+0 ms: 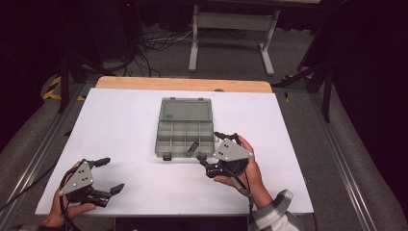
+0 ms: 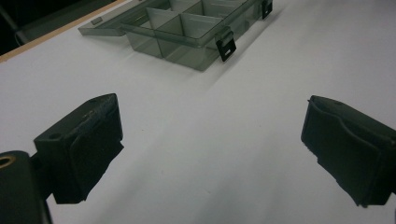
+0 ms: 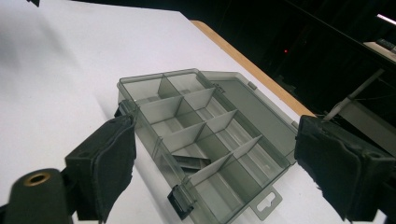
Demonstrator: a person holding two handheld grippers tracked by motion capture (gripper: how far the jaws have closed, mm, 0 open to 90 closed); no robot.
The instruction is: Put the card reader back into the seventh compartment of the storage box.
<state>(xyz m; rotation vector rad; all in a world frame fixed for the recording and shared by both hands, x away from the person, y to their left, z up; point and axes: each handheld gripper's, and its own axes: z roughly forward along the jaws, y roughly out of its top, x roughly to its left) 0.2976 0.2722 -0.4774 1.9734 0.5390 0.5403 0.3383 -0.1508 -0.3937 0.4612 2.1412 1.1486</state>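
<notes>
Table (image 1: 125, 120) with a white top is carrying one grey see-through organizer box (image 1: 185, 127), which is lying open near the middle, its lid (image 1: 186, 109) folded flat toward the far edge. Dividers are splitting the box into small compartments, and a small dark piece (image 3: 189, 162) is lying in one of the near compartments, toward the right end in the high view. Two black latches (image 2: 227, 45) are hanging on the near wall of the box.

The left tongs (image 1: 108, 175) are sitting low at the near left corner of the table, well apart from the box, with the jaws standing wide open and holding nothing. The right tongs (image 1: 219, 149) are resting just beside the near right corner of the box, also wide open and empty, with the box lying between the jaws in the right gripper view. A hand (image 1: 250, 168) in a plaid sleeve (image 1: 274, 214) is gripping them.
</notes>
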